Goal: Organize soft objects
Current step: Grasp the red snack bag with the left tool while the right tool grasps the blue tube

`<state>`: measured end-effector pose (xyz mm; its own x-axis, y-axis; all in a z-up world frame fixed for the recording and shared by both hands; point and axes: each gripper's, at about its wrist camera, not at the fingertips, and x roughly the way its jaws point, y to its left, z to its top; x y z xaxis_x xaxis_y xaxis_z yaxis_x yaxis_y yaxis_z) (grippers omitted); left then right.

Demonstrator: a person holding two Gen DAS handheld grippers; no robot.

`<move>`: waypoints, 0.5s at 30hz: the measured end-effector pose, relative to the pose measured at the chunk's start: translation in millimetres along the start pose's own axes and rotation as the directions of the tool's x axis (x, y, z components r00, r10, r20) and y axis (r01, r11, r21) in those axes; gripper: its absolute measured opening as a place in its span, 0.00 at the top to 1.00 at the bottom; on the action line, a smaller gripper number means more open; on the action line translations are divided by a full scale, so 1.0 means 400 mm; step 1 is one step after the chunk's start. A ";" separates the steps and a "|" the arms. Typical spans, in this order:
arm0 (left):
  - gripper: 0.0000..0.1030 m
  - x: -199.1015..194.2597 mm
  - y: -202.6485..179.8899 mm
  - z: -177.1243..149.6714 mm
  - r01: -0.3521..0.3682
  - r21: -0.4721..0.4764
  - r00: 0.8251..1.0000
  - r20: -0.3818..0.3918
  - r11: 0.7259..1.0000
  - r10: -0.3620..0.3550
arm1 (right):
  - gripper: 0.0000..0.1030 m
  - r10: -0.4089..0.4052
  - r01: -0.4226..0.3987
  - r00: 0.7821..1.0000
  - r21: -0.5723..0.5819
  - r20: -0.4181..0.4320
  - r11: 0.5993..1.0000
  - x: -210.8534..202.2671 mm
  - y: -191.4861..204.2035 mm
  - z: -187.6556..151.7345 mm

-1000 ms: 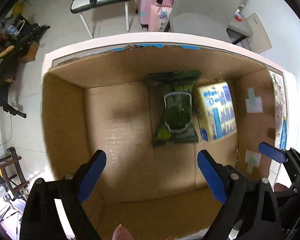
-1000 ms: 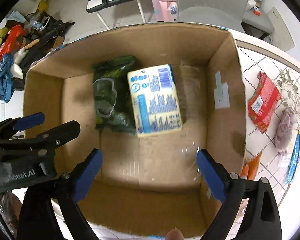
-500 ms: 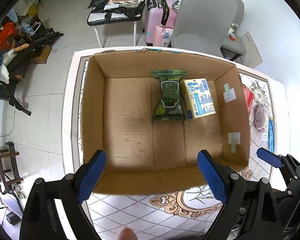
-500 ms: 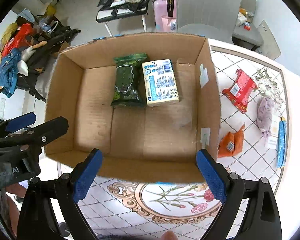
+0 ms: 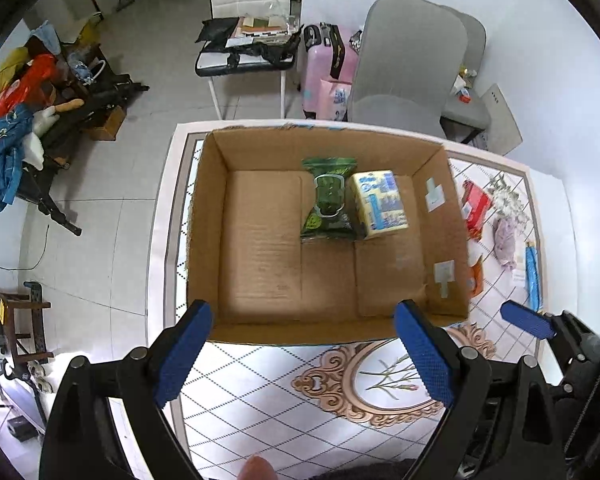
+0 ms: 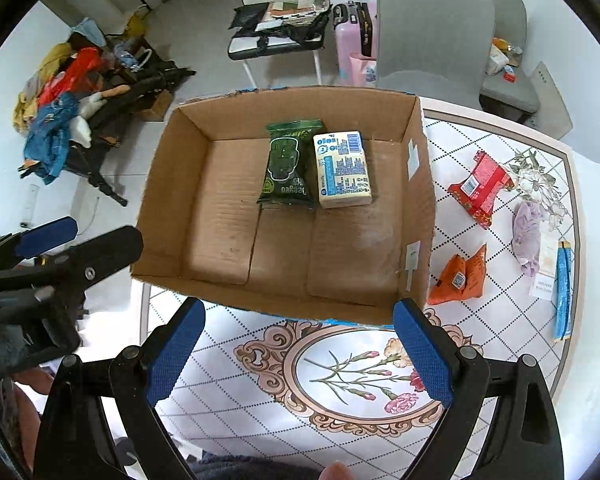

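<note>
Both tools, left tool [image 5: 302, 354] and right tool [image 6: 296, 350], hover spread and empty before the cardboard box [image 6: 172, 140], where the green pack [image 6: 286, 168] and tissue pack [image 6: 343, 168] lie side by side, neatly sorted, while the red packet [image 6: 480, 188], orange pouch [image 6: 458, 278] and purple cloth [image 6: 528, 236] wait on the worktop [image 6: 500, 320] right.

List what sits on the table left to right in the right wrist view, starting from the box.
cardboard box → green packet → pale yellow pack → orange pouch → red packet → lilac cloth → blue strip
</note>
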<state>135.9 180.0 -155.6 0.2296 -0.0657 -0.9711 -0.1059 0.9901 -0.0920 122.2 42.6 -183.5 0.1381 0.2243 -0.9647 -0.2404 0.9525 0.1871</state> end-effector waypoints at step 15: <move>0.09 0.172 -0.636 0.152 0.059 0.336 0.994 -0.106 0.940 -0.024 | 0.06 -0.110 0.100 0.994 0.377 0.007 0.921 -0.093 -0.719 -0.057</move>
<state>237.3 -69.0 -185.7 0.1282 -0.1022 -0.9865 0.2394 0.9684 -0.0692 164.3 -244.3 -205.8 0.1707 0.1193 -0.9781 0.1546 0.9771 0.1461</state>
